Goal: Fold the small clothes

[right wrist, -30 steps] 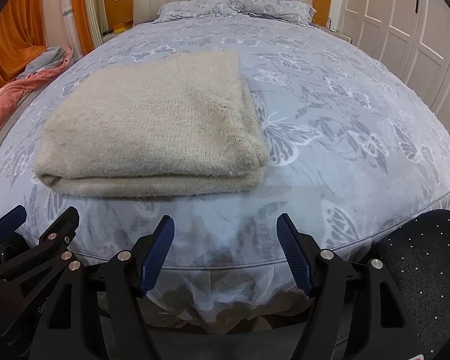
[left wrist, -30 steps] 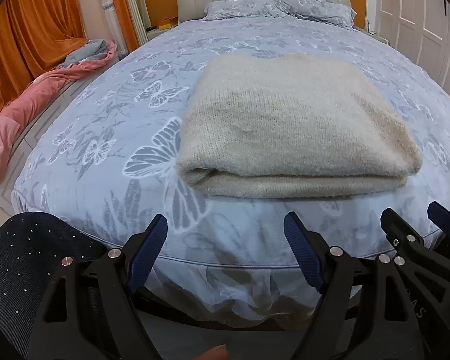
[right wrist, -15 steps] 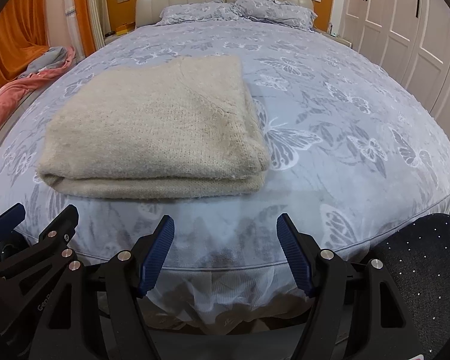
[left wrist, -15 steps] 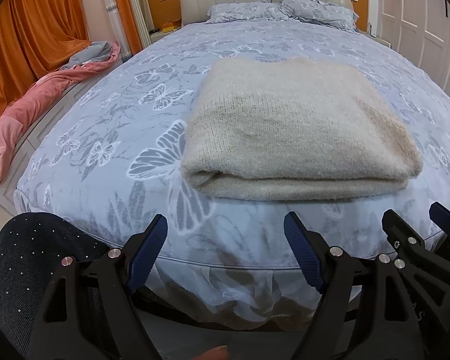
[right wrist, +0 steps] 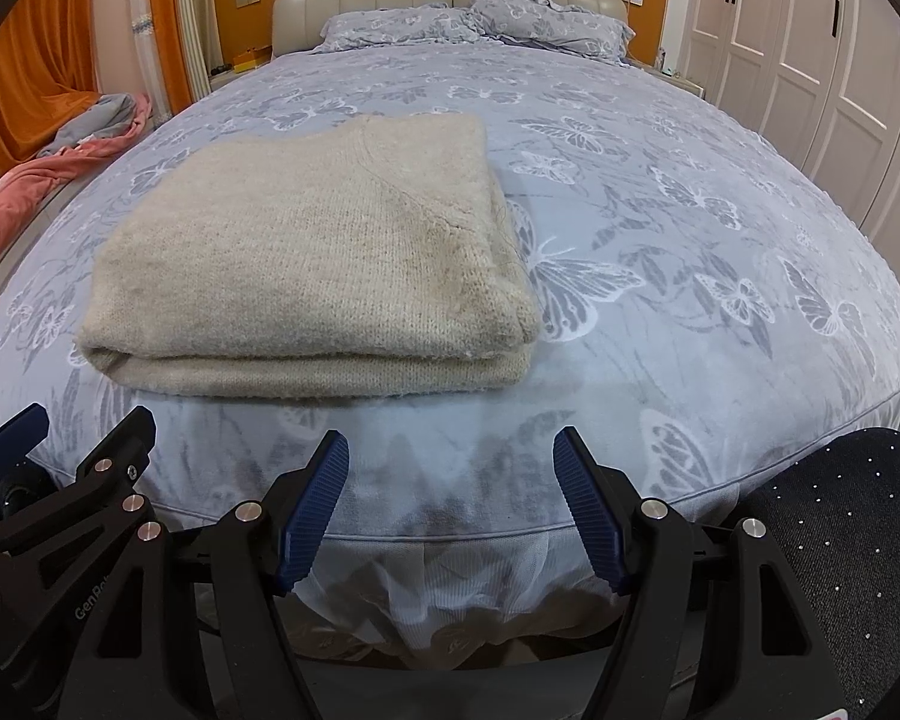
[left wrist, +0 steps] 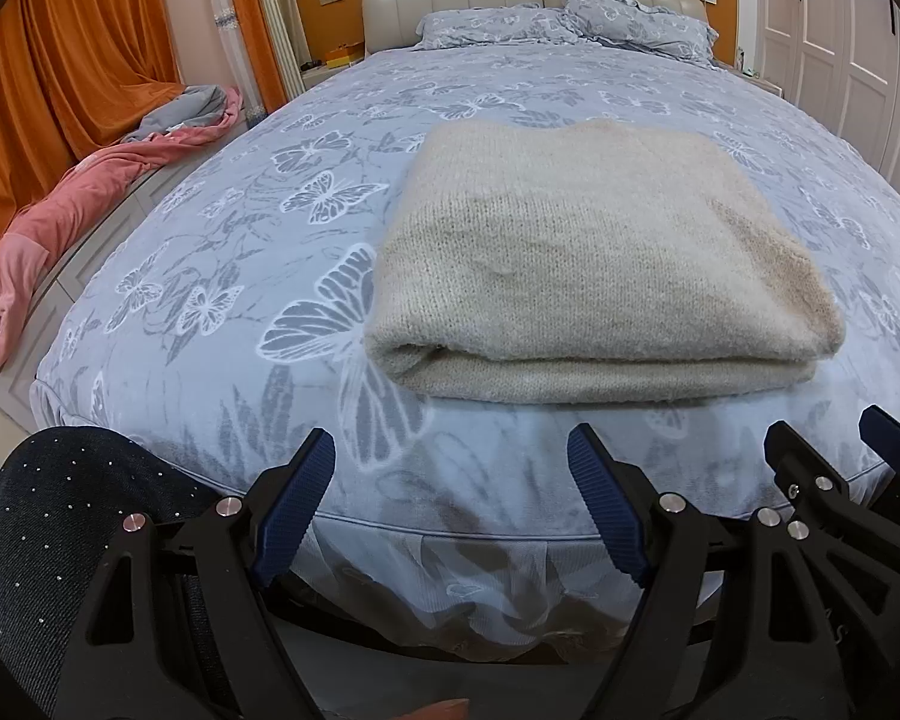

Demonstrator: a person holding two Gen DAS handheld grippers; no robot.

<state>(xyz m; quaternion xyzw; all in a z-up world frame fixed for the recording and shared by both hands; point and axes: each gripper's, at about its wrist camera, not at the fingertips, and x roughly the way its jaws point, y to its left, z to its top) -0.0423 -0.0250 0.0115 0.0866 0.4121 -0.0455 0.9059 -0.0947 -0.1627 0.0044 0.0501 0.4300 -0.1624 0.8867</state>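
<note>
A cream knitted sweater [left wrist: 588,258] [right wrist: 306,264] lies folded into a thick rectangle near the foot of the bed [left wrist: 210,276] [right wrist: 690,276], which has a grey-blue butterfly cover. My left gripper [left wrist: 450,450] hangs open just off the bed's near edge, short of the sweater's left half, with nothing between its blue pads. My right gripper [right wrist: 450,450] is open too, level with the sweater's right corner, and holds nothing. Each gripper shows at the edge of the other's view: the right gripper [left wrist: 840,450] and the left gripper [right wrist: 78,426]. Neither touches the sweater.
Two pillows [right wrist: 480,24] lean on the padded headboard. A pink and grey heap of bedding [left wrist: 108,180] lies on the ledge left of the bed, by orange curtains. White wardrobe doors [right wrist: 840,60] line the right side. Dark speckled fabric [left wrist: 60,528] [right wrist: 858,528] fills the lower corners.
</note>
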